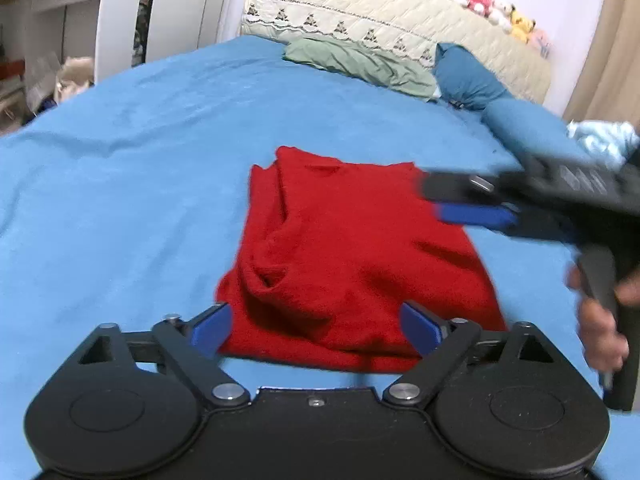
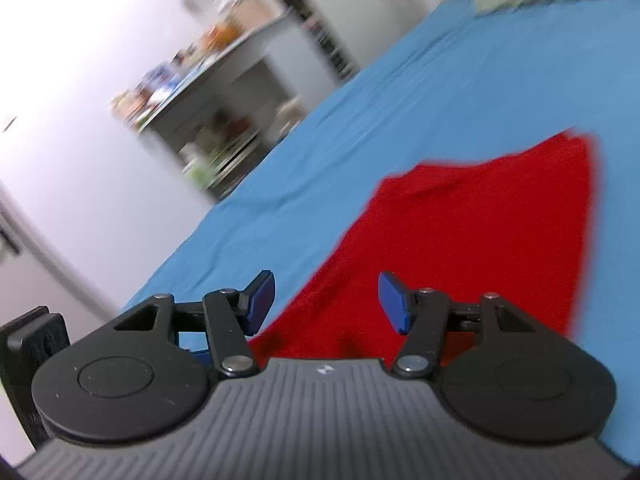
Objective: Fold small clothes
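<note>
A red knit garment (image 1: 352, 248) lies partly folded on the blue bed sheet (image 1: 120, 168). My left gripper (image 1: 316, 328) is open and empty, its blue pads spread either side of the garment's near edge. My right gripper (image 1: 436, 200) reaches in from the right over the garment's far right corner, blurred by motion. In the right wrist view the right gripper (image 2: 326, 300) is open and empty, just above the garment (image 2: 460, 248).
A green pillow (image 1: 360, 64) and blue pillows (image 1: 468, 76) lie at the head of the bed under a cream quilted headboard (image 1: 400, 12) with plush toys (image 1: 484, 0). A pale blue cloth (image 1: 604, 140) lies at the right. White shelves (image 1: 64, 12) stand to the left.
</note>
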Demonstrator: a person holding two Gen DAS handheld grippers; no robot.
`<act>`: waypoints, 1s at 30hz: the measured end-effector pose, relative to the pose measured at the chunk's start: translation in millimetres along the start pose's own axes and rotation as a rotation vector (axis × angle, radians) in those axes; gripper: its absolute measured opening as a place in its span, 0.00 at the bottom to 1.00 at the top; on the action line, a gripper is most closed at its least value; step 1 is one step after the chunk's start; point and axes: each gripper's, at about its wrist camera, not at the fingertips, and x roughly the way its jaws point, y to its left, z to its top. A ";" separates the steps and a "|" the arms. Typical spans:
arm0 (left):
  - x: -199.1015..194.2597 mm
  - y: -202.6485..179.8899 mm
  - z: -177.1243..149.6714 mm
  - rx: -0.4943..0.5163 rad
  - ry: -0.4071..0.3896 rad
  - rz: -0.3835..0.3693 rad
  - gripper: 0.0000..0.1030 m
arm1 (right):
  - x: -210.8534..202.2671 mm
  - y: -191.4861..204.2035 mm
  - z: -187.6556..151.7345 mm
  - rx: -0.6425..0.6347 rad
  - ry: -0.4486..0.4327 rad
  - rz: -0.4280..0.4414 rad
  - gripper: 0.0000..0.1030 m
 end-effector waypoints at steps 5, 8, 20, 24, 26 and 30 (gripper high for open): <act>8.8 11.2 0.6 -0.086 0.010 0.001 0.64 | -50.3 -1.7 -46.6 -0.038 -0.074 -0.217 0.74; 6.6 16.5 1.8 -0.136 -0.010 -0.010 0.61 | -52.3 9.4 -87.4 -0.100 -0.049 -0.372 0.75; 0.3 17.7 13.0 -0.168 -0.051 -0.013 0.10 | -9.8 14.6 -125.7 -0.083 -0.086 -0.510 0.74; -13.9 17.2 20.4 -0.170 -0.096 -0.027 0.09 | -25.2 8.4 -116.0 -0.022 -0.137 -0.533 0.72; -19.6 16.8 23.9 -0.171 -0.110 -0.044 0.09 | -33.0 6.8 -112.2 -0.008 -0.154 -0.582 0.71; -24.2 17.5 16.9 -0.152 -0.101 -0.028 0.09 | -43.2 10.4 -105.8 -0.012 -0.153 -0.623 0.65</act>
